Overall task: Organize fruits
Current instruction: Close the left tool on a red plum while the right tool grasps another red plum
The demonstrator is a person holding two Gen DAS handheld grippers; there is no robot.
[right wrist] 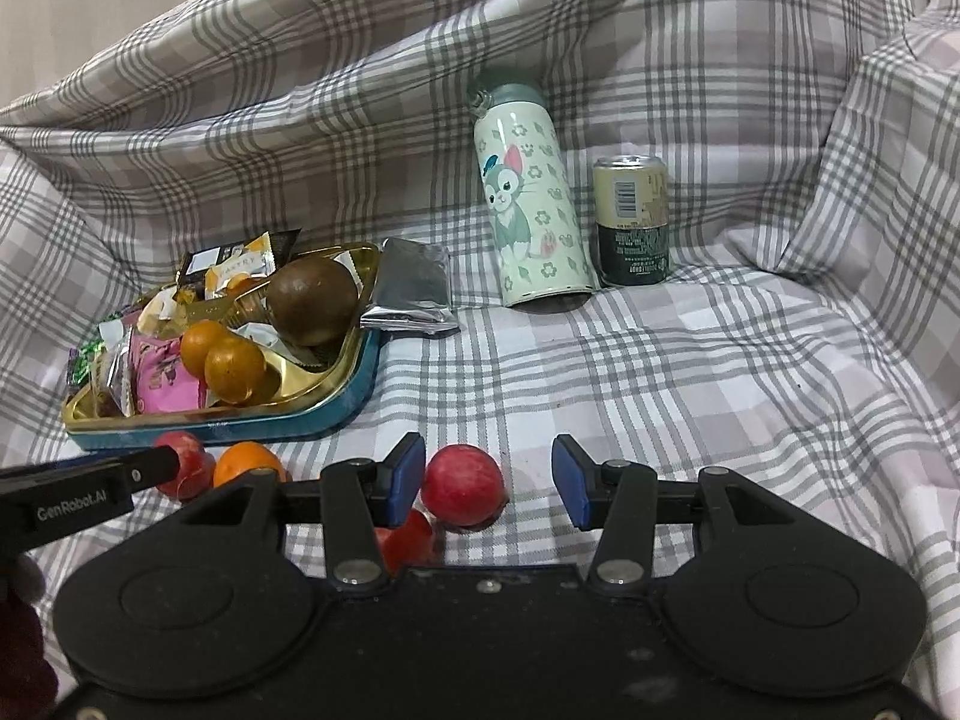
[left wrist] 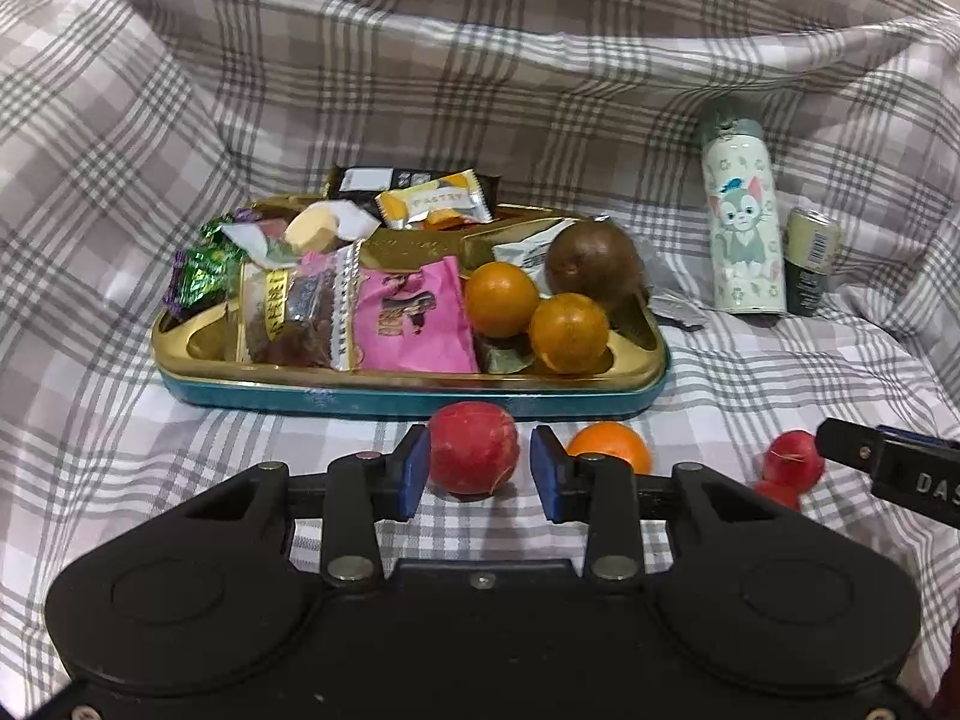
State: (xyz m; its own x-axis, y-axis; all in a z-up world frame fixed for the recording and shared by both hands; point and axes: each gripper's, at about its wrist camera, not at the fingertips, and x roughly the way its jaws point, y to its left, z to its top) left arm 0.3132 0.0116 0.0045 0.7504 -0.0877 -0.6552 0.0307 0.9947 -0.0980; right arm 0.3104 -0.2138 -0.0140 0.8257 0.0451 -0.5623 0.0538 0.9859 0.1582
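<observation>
A: Left wrist view. The left tongs (left wrist: 480, 471) stand apart, blue pads on each side of a red fruit (left wrist: 474, 447) lying on the checked cloth (left wrist: 420, 90). The left pad looks to touch its skin; a gap shows at the right pad. Nothing clamped.

B: Count of loose fruit?

A: Four on the cloth: that red one, one orange fruit (left wrist: 611, 447) just beyond the right finger, and two small red fruits (left wrist: 793, 461) far right, touching each other, with the right tongs' black fingertip at them. In the tin tray (left wrist: 414, 399): two oranges (left wrist: 501, 299) side by side and one round brown fruit (left wrist: 594, 266) behind them, all at the right end. Left end holds crinkled foil and plastic snack packets (left wrist: 414, 324).

B: Tray make?

A: Gold glossy liner, teal metal wall, rounded corners. Right of it, an upright printed bottle (left wrist: 745, 222) and one can (left wrist: 811, 258), just beside each other.

B: Right wrist view?

A: The right tongs (right wrist: 489, 474) stand wide apart, empty. A smooth round red fruit (right wrist: 463, 483) lies between the fingers, close to the left pad, well clear of the right. A second red one (right wrist: 409, 540) sits partly hidden under the left finger. At left, the other tongs' finger covers part of a red fruit (right wrist: 191, 465), beside the orange fruit (right wrist: 247, 462). A silver foil pouch (right wrist: 414, 288) lies against the tray's far corner.
</observation>
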